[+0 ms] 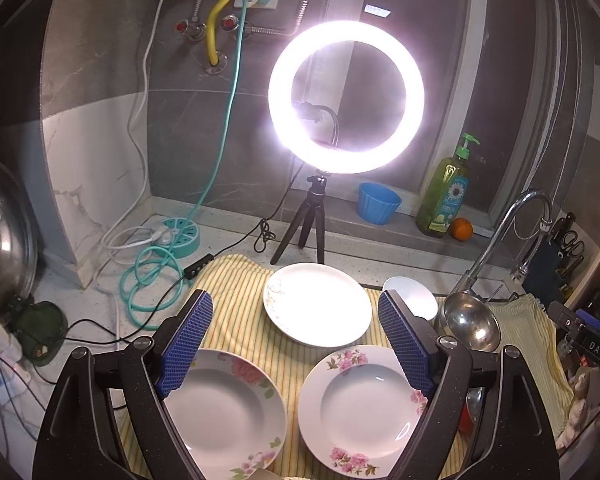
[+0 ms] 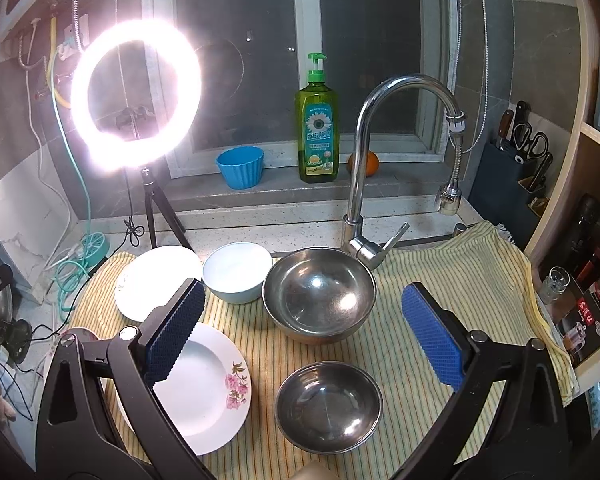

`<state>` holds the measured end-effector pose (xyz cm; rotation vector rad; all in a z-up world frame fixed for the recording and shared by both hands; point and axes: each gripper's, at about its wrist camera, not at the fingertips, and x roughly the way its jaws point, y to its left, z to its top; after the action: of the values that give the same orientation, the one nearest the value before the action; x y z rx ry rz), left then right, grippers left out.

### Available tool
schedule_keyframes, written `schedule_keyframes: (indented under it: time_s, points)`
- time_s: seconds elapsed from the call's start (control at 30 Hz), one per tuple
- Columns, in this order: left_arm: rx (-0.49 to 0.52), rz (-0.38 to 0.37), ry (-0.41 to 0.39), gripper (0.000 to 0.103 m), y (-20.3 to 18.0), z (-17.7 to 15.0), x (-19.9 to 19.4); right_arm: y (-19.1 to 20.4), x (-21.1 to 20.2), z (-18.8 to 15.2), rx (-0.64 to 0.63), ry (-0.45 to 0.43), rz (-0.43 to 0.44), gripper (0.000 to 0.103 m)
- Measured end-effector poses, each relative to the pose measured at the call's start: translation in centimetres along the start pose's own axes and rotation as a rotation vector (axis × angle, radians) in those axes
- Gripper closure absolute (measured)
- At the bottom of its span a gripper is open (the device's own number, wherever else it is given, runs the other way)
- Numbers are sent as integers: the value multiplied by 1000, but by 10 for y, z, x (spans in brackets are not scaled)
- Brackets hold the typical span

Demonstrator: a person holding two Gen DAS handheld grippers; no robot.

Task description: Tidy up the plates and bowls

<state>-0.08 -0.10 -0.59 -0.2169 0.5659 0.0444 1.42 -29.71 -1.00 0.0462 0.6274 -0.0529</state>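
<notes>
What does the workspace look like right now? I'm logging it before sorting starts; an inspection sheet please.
Surface: yellow striped cloth over counter.
Job's things: three plates, two floral; white bowl; large steel bowl; small steel bowl.
Clutter: dish soap bottle, blue cup, orange.
Grippers: left tongs open, empty; right tongs open, empty.
Cables: teal cord coiled by power hub.
Surroundings: ring light, faucet, knife block.

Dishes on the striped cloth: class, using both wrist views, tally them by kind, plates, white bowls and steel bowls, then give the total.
Plates: 3, two flowered plates at the front and one pale plate behind them.
White bowls: 1.
Steel bowls: 2, a large one and a small one.
Total: 6 dishes.
</notes>
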Motion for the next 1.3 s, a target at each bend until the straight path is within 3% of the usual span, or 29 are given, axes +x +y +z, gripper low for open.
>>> schedule_keyframes:
  time_s: [1.3]
  points:
    - [2, -6, 5, 18, -4, 1, 2, 2, -1, -1, -2, 6, 1, 2]
